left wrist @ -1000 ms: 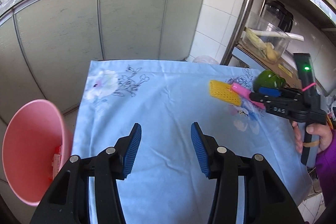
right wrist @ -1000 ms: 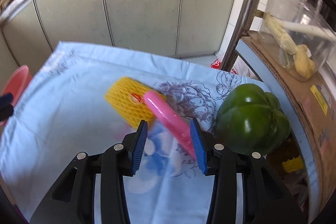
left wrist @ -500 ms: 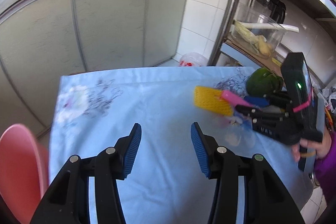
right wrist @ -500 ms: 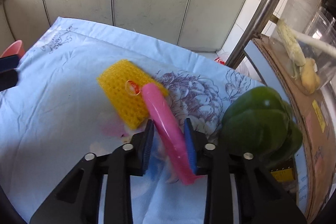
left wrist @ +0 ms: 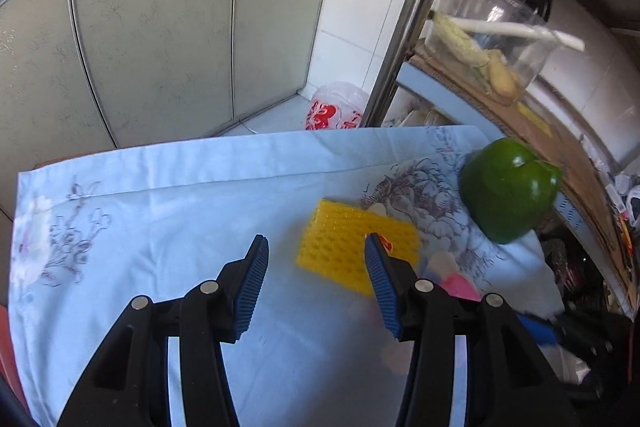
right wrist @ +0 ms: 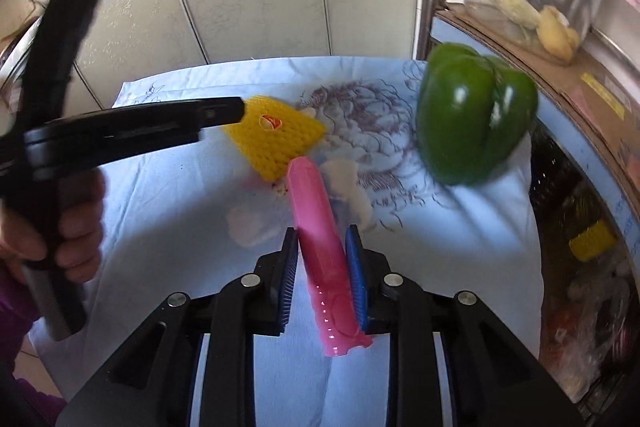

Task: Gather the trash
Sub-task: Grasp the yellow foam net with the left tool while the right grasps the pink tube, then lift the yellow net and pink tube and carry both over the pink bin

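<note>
Right claw (right wrist: 322, 281): pressed onto the pink plastic tube wrapper (right wrist: 320, 227), pinching it near its crimped tail, the front end jutting forward above the worktop.
Left claw (left wrist: 316, 285): spread wide, empty, aimed at the yellow foam fruit net (left wrist: 352, 247), which lies flat on the pale blue floral cloth (left wrist: 180, 195) covering the worktop.
Nearby: a glossy green bell pepper (right wrist: 472, 115) sits close to the right of the net, apart from it.
Risk, wrapper: the slick tube may slide out of the pads, since the grip is far from its middle.
Risk, net: a low pinch could snag the cloth and drag the pepper.
Risk, claws: both work close together and could knock each other.
</note>
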Demonstrator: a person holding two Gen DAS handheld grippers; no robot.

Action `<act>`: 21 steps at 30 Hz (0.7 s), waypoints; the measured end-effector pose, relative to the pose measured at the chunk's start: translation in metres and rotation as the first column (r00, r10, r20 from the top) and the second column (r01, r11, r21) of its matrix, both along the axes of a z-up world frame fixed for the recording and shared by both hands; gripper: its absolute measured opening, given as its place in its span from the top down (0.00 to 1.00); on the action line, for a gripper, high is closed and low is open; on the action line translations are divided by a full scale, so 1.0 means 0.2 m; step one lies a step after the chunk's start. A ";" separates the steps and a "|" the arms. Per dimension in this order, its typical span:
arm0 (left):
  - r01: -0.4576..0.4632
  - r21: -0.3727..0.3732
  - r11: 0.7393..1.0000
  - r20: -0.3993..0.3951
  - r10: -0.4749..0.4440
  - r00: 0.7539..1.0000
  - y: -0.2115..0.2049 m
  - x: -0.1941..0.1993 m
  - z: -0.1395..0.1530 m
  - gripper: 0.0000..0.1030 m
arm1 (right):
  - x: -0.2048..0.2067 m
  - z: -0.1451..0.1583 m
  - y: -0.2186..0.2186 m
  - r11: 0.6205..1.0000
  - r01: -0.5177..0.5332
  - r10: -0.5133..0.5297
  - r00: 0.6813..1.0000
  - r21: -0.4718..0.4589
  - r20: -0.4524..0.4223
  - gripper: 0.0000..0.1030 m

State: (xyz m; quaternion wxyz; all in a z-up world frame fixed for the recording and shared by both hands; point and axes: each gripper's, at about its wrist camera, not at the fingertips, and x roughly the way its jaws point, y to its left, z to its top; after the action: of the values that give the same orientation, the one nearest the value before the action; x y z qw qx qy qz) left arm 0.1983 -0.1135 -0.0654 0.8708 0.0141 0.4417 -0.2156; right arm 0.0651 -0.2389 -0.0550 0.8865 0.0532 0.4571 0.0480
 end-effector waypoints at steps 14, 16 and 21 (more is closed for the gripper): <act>0.056 0.044 0.997 0.039 -0.058 0.998 -0.09 -0.11 -0.04 0.87 | -0.09 -0.03 -0.03 0.998 0.044 -0.043 0.999 0.034 -0.021 0.77; 0.054 0.015 0.998 0.036 -0.054 0.998 -0.04 -0.14 0.00 0.87 | -0.11 -0.02 -0.02 0.998 0.044 -0.043 0.999 0.040 -0.016 0.77; 0.026 -0.034 0.999 0.057 -0.024 0.998 0.12 -0.23 0.11 0.87 | -0.14 0.02 0.00 0.998 0.031 -0.031 0.999 0.045 0.011 0.77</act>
State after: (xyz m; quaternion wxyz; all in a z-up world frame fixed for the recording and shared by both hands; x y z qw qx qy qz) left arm 0.1520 -0.0904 -0.0436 0.8804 0.0105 0.4127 -0.2335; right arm 0.0366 -0.2380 -0.0507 0.8884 0.0800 0.4498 0.0448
